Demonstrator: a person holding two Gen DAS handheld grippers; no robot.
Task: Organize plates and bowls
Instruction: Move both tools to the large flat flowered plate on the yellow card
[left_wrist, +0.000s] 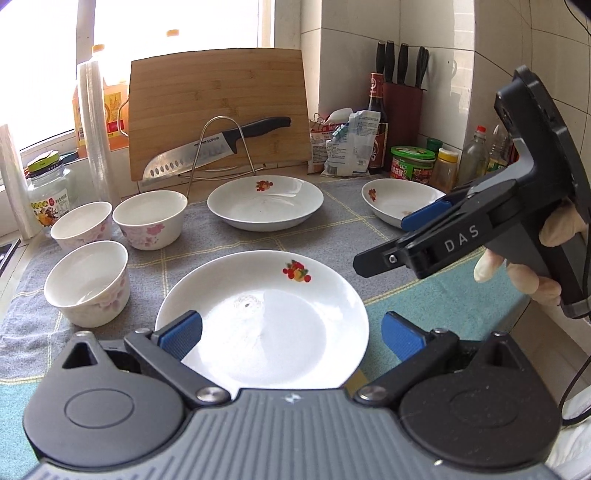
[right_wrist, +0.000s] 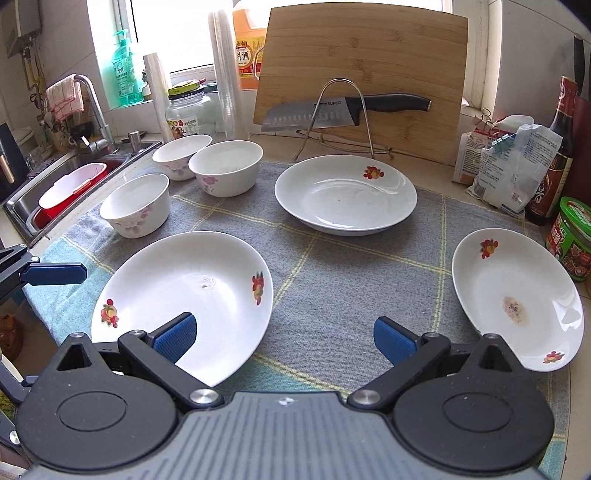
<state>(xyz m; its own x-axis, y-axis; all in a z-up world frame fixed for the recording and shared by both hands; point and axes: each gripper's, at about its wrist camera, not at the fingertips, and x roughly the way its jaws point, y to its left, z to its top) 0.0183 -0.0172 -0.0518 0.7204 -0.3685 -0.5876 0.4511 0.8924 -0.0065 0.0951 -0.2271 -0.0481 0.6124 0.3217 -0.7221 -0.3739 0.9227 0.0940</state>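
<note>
The left gripper (left_wrist: 291, 334) had its blue-padded fingers (left_wrist: 181, 332) spread wide and held nothing; they hung over the near rim of a white shallow plate with a red fruit motif (left_wrist: 266, 317), which lay near the front edge of the grey checked cloth (left_wrist: 343, 229) covering the counter. The right gripper (right_wrist: 284, 338) was likewise wide open and empty, its blue pads (right_wrist: 393, 341) poised over bare cloth between that same plate (right_wrist: 184, 295) and a second white fruit-patterned plate with a brown smear (right_wrist: 517, 299) at the cloth's right edge; in the left wrist view the right gripper (left_wrist: 413, 229) showed from the side, gripped by a gloved hand (left_wrist: 524, 266).

A third white fruit-patterned plate (right_wrist: 345, 194) sat toward the back middle of the cloth; three white bowls with pink blossoms (right_wrist: 138, 210) clustered at the back-left corner, two of them (right_wrist: 225, 171) just beside each other.

Behind the cloth a bamboo cutting board (right_wrist: 364, 74) leaned upright with a steel knife with a black handle (right_wrist: 343, 110) on a wire stand; food packets (right_wrist: 509, 170), a dark sauce bottle (right_wrist: 557, 147) and a green-lidded jar (right_wrist: 572, 240) crowded the right side; a steel sink with a red tub (right_wrist: 70, 188) lay at the left, under a bright window.
</note>
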